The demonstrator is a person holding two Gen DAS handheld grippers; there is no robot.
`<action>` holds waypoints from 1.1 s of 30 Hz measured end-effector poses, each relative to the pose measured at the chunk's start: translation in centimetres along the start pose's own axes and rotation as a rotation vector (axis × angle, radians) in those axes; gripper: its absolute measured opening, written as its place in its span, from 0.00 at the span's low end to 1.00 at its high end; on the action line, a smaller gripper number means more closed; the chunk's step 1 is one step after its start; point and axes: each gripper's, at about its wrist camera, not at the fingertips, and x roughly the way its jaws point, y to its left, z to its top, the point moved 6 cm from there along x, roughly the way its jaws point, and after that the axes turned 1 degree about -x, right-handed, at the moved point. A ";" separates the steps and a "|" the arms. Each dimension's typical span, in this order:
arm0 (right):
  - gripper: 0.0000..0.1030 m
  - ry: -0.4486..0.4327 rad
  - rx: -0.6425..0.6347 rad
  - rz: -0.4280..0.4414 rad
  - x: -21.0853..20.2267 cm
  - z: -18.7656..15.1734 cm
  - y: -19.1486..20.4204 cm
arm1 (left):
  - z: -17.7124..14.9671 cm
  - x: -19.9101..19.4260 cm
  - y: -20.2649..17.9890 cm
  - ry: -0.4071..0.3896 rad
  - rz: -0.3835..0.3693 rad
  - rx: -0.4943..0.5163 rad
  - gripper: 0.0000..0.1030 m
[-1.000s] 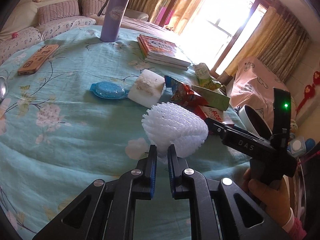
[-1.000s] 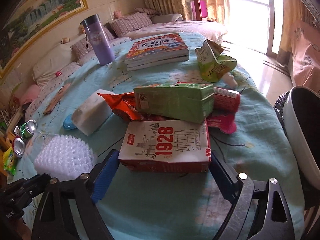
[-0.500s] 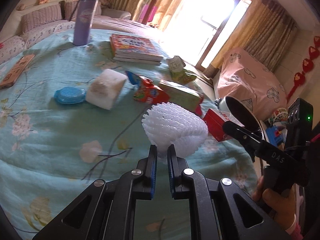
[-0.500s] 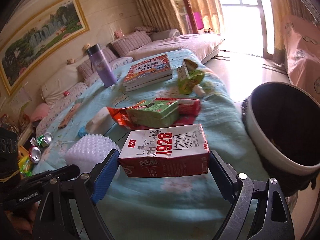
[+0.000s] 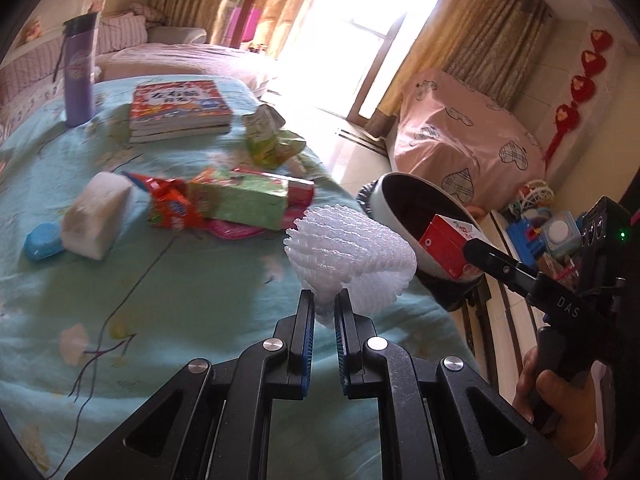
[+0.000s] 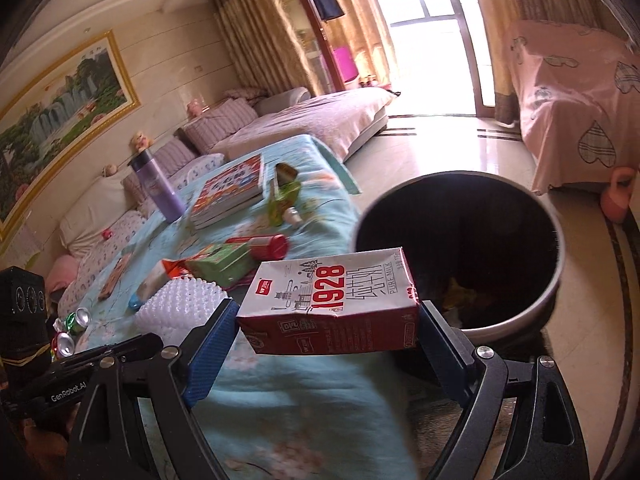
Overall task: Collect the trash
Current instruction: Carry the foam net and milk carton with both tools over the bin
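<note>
My left gripper (image 5: pixel 324 306) is shut on a white foam fruit net (image 5: pixel 352 248) and holds it above the table's right edge. My right gripper (image 6: pixel 324 320) is shut on a red and white "1928" milk carton (image 6: pixel 332 304) and holds it in the air beside the rim of a round dark trash bin (image 6: pixel 520 320) on the floor. The carton (image 5: pixel 448 244) also shows in the left wrist view in front of the bin (image 5: pixel 404 188). A green carton (image 5: pixel 240 200), an orange snack wrapper (image 5: pixel 170 204) and a green pouch (image 5: pixel 266 142) lie on the table.
The table has a teal floral cloth (image 5: pixel 140 300). On it are stacked books (image 5: pixel 178 108), a purple bottle (image 5: pixel 78 76), a white block (image 5: pixel 98 212) and a blue soap box (image 5: pixel 40 240). Crushed cans (image 6: pixel 72 328) lie at the left. A pink-covered seat (image 5: pixel 464 148) stands beyond the bin.
Both grippers have swung right, off the table toward the bin. The milk carton was lifted from the table and now hangs by the bin's rim. The foam net stays gripped.
</note>
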 end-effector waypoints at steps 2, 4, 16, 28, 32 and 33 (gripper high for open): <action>0.86 -0.005 0.016 -0.014 -0.2 0.2 -1.1 | 0.4 0.7 -1.0 0.001 -0.005 0.022 0.09; 0.86 -0.009 0.029 -0.021 -0.4 0.3 -2.1 | 0.7 1.5 -1.9 0.005 -0.009 0.043 0.09; 0.86 -0.043 0.072 -0.062 -0.9 1.9 -6.7 | 3.2 6.2 -6.0 0.028 -0.033 0.108 0.09; 0.86 -0.032 0.080 -0.082 0.0 3.5 -9.4 | 5.7 10.9 -9.2 0.050 -0.040 0.141 0.09; 0.86 -0.017 0.082 -0.083 0.6 3.5 -9.9 | 6.1 12.3 -10.0 0.067 -0.034 0.153 0.09; 0.86 -0.012 0.084 -0.082 0.8 3.6 -10.1 | 6.3 12.7 -10.1 0.073 -0.037 0.154 0.09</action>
